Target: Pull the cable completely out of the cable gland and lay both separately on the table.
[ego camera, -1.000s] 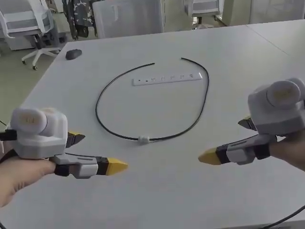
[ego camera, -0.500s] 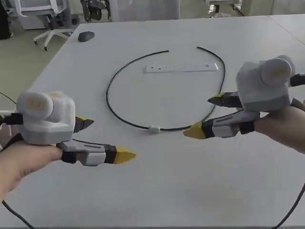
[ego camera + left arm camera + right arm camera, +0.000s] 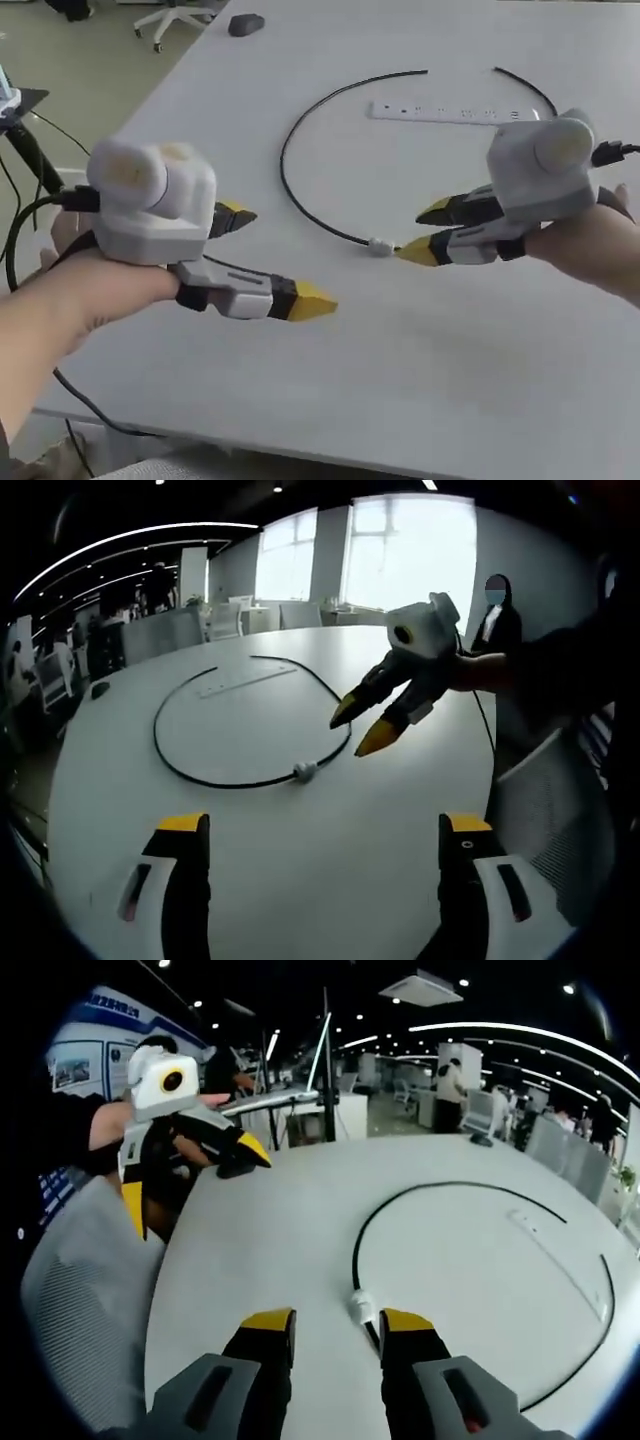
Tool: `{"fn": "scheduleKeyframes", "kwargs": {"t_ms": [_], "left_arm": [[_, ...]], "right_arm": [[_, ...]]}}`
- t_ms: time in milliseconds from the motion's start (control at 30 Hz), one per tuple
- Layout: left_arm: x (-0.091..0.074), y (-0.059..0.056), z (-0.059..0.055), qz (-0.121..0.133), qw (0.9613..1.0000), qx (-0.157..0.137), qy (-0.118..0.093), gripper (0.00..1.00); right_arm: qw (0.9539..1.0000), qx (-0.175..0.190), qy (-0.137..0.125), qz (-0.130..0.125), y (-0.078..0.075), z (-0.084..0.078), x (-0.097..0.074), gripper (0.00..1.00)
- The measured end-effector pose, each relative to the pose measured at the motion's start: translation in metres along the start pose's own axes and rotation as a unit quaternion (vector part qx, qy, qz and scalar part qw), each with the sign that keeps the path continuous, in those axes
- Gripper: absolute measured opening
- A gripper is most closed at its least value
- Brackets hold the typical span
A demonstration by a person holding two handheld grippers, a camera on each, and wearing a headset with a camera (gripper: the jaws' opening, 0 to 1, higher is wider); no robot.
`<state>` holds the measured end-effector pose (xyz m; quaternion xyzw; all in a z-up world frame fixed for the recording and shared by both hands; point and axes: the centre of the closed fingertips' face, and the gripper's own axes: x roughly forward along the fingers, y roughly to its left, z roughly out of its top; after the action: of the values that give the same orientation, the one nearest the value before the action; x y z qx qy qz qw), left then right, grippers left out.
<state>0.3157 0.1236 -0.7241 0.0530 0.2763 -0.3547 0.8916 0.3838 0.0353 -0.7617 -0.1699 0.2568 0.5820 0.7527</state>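
A thin black cable (image 3: 300, 125) lies in a wide loop on the white table (image 3: 450, 360). Threaded on it is a small white cable gland (image 3: 379, 245), on the loop's near side. My right gripper (image 3: 420, 233) is open, its yellow tips just right of the gland. In the right gripper view the gland (image 3: 360, 1307) lies on the table just ahead of that gripper (image 3: 337, 1320), roughly in line with the gap between its jaws and untouched. My left gripper (image 3: 275, 258) hovers wide open, left of the gland and nearer me. In the left gripper view, that gripper (image 3: 325, 825) faces the gland (image 3: 304, 771).
A white power strip (image 3: 455, 113) lies inside the far part of the loop. A dark mouse (image 3: 245, 24) sits at the table's far left corner. The table's left edge runs close to my left hand, with a black lead (image 3: 20, 240) hanging there.
My right gripper has moved left and down to the gland, with its jaws closer together. The left gripper stays open at about the same place; the camera has shifted.
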Motion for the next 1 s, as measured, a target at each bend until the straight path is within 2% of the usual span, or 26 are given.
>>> {"fn": "scheduleKeyframes", "kwargs": {"t_ms": [167,400,533,767,1000], "left_arm": [[0.000,0.005,-0.004,-0.001,1.0000,-0.008,0.001,0.94],[0.002,0.009,-0.006,0.000,0.9999,-0.014,0.001,0.94],[0.004,0.012,-0.006,0.000,0.9998,-0.017,-0.002,0.95],[0.010,0.014,-0.007,0.000,0.9998,-0.021,-0.002,0.95],[0.013,0.012,-0.008,-0.008,0.9997,-0.024,-0.001,0.94]], "right_arm": [[1.0000,-0.003,0.008,0.001,-0.011,-0.005,0.016,0.24],[0.9991,-0.022,0.034,0.009,-0.019,-0.015,0.035,0.20],[0.9987,-0.021,0.044,0.014,-0.022,-0.020,0.043,0.19],[0.9982,-0.016,0.053,0.022,-0.027,-0.026,0.048,0.16],[0.9977,-0.013,0.058,0.032,-0.024,-0.030,0.051,0.12]]}}
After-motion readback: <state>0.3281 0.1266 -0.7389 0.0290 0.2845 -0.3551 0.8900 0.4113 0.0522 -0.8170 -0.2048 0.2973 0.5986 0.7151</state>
